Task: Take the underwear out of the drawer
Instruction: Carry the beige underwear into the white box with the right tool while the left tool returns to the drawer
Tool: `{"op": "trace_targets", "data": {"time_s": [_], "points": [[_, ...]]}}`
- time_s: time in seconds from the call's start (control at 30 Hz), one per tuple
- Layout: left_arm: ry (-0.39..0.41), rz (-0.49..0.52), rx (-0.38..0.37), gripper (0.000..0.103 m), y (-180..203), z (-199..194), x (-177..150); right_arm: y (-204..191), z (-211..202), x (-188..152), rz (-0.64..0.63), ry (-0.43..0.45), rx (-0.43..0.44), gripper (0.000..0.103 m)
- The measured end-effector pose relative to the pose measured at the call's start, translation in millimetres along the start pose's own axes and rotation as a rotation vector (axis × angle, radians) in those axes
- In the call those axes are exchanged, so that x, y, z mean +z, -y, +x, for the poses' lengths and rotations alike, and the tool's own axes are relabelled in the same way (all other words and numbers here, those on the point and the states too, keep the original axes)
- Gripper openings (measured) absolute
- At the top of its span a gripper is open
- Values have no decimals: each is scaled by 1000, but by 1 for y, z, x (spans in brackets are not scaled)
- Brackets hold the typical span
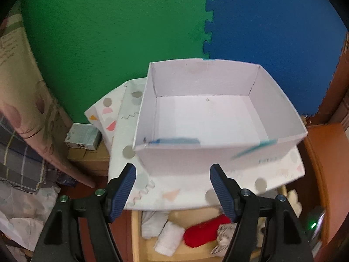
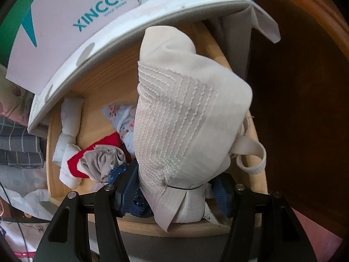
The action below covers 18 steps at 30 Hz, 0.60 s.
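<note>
My right gripper [image 2: 176, 183] is shut on a white padded undergarment with a stitched wavy pattern [image 2: 181, 109], which it holds up above the open wooden drawer [image 2: 104, 80]. A white strap [image 2: 250, 152] hangs from it on the right. More garments lie in the drawer: a red piece [image 2: 76, 163], a grey piece [image 2: 102, 161], a blue floral piece [image 2: 124, 118] and white rolls [image 2: 69, 113]. My left gripper [image 1: 172, 170] is open and holds nothing. It hangs in front of an empty white box [image 1: 205, 78], above the drawer [image 1: 136, 229] with the red piece [image 1: 205, 231].
The white box [image 2: 65, 21], printed XINCCI, stands on a patterned white top [image 1: 174, 192] over the drawer. A small carton [image 1: 84, 136] and folded bedding [image 1: 19, 163] are at the left. Green and blue foam mats [image 1: 109, 32] cover the wall; dark wood furniture [image 2: 305, 109] stands at the right.
</note>
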<state>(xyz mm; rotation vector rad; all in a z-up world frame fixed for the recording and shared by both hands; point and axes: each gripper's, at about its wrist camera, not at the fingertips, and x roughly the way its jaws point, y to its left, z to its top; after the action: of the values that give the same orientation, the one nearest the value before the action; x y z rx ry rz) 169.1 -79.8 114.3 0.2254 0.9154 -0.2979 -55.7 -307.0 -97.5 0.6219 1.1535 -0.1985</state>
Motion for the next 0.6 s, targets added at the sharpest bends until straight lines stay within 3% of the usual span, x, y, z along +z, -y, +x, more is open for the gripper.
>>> {"op": "trace_targets", "data": {"time_s": [0.17, 0.33, 0.6], "points": [[8, 10, 34, 72, -2, -5, -43, -12, -23, 4, -81, 60, -46, 57], [16, 4, 81, 72, -6, 1, -92, -16, -60, 15, -108, 108, -31, 57], [-32, -73, 68, 72, -10, 22, -158, -33, -127, 37, -181, 173, -40, 57]]}}
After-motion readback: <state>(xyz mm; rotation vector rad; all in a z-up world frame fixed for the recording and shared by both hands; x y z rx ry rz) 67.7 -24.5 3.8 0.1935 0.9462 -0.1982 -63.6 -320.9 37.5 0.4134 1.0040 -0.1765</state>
